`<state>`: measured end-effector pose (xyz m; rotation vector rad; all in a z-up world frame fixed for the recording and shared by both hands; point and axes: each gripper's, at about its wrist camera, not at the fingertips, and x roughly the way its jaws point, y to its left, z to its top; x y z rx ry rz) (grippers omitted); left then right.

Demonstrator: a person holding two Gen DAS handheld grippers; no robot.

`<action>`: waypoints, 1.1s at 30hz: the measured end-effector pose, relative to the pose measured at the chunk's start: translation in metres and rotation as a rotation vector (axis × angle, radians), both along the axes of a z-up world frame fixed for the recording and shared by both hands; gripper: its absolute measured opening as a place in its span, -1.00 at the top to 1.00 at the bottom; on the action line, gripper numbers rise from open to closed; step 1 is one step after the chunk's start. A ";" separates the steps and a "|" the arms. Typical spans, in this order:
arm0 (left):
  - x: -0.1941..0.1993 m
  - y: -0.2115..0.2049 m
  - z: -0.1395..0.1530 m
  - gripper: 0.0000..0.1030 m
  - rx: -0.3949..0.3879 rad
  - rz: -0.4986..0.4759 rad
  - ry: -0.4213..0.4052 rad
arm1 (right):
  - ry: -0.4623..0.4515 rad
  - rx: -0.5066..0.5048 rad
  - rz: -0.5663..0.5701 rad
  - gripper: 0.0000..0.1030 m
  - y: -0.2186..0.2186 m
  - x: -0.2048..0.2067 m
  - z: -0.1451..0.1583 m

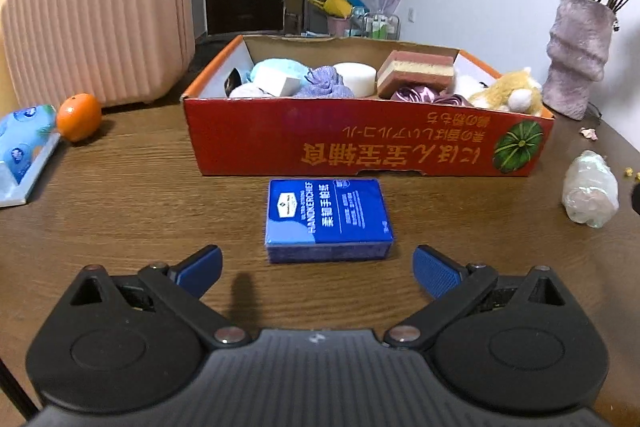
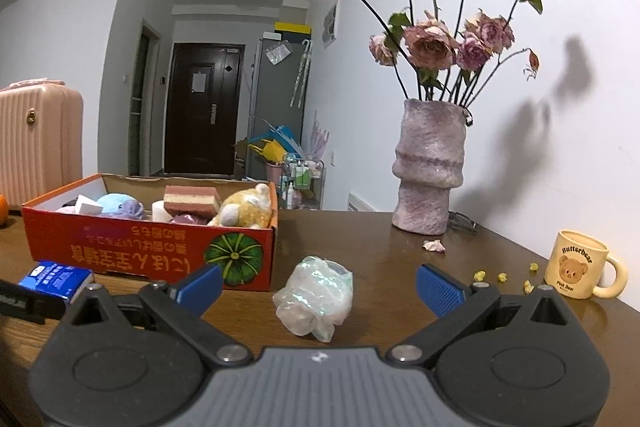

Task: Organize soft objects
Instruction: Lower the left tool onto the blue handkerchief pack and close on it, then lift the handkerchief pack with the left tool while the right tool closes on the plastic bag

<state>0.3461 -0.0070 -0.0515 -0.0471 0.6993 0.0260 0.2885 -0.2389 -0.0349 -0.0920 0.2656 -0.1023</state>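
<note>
A blue handkerchief tissue pack point(image 1: 328, 221) lies flat on the wooden table, just in front of the red cardboard box point(image 1: 360, 143). My left gripper point(image 1: 318, 269) is open, its blue pads a little short of the pack on either side. The box holds sponges, a yellow plush toy point(image 1: 506, 93) and other soft items. In the right wrist view, a crumpled clear plastic bundle point(image 2: 314, 297) sits on the table between the blue pads of my open right gripper point(image 2: 320, 285). The tissue pack point(image 2: 56, 279) and box point(image 2: 152, 251) appear at left there.
A pink suitcase point(image 1: 100, 23) stands at the back left, with an orange point(image 1: 78, 117) and a light-blue tissue package point(image 1: 24, 151) beside it. A purple vase point(image 2: 430, 167) with dried roses stands at back right, near a cream bear mug point(image 2: 580, 265) and scattered petals.
</note>
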 end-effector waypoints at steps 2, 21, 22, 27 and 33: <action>0.007 0.000 -0.001 -1.00 -0.007 0.007 0.004 | 0.009 0.013 -0.005 -1.00 -0.003 0.002 0.000; 0.031 0.005 -0.007 -0.44 -0.012 0.058 0.012 | 0.075 0.065 -0.045 -1.00 -0.014 0.015 -0.004; 0.030 0.006 -0.006 -0.44 -0.011 0.061 0.005 | 0.078 0.065 -0.045 -1.00 -0.015 0.016 -0.004; 0.016 0.008 0.004 -0.44 -0.005 0.079 -0.069 | 0.102 0.080 -0.053 -1.00 -0.019 0.022 -0.006; -0.004 0.007 0.016 -0.44 0.002 0.088 -0.148 | 0.167 0.111 -0.073 -1.00 -0.027 0.040 -0.011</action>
